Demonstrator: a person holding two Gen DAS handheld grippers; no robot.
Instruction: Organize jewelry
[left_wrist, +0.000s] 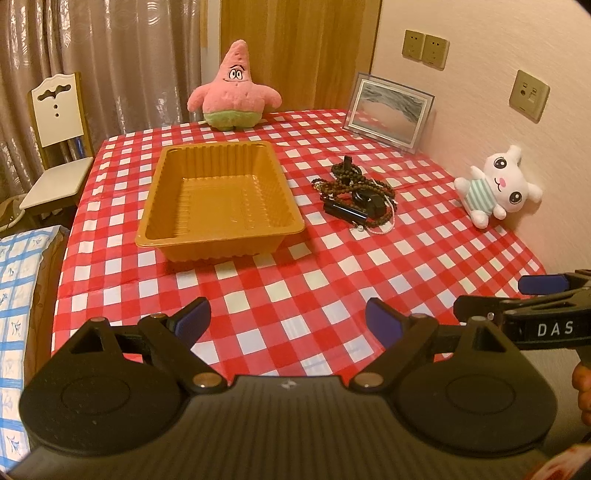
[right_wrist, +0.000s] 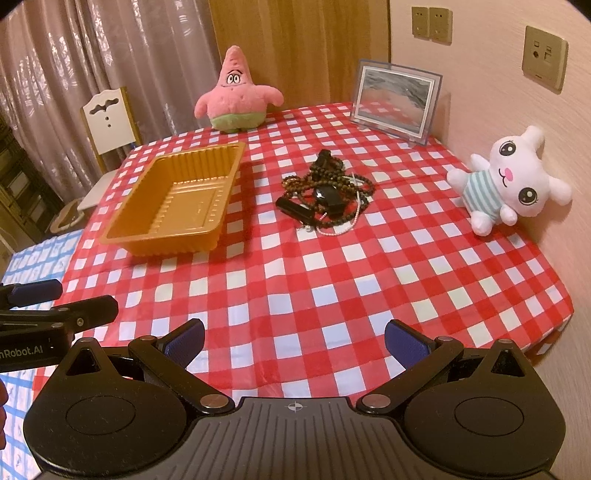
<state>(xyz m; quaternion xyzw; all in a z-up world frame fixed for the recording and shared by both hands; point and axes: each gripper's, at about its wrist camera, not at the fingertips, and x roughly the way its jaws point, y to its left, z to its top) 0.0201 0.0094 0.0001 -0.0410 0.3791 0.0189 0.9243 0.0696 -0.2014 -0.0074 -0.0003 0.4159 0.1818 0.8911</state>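
A tangled pile of jewelry (left_wrist: 356, 192) (right_wrist: 327, 192) lies on the red-and-white checked tablecloth: dark bead strings, a thin pearl strand and a black cylindrical piece. To its left stands an empty orange plastic tray (left_wrist: 218, 203) (right_wrist: 173, 203). My left gripper (left_wrist: 288, 323) is open near the table's front edge, nothing between its blue pads. My right gripper (right_wrist: 294, 341) is also open and holds nothing, well short of the pile. Each gripper shows at the edge of the other's view, the right gripper (left_wrist: 535, 295) from the left wrist and the left gripper (right_wrist: 55, 299) from the right wrist.
A pink star plush (left_wrist: 233, 90) sits at the table's back edge. A picture frame (left_wrist: 389, 110) leans at the back right, by the wall. A white bunny plush (left_wrist: 496, 186) lies at the right edge. A white chair (left_wrist: 55, 136) and a blue checked bed (left_wrist: 18, 295) are to the left.
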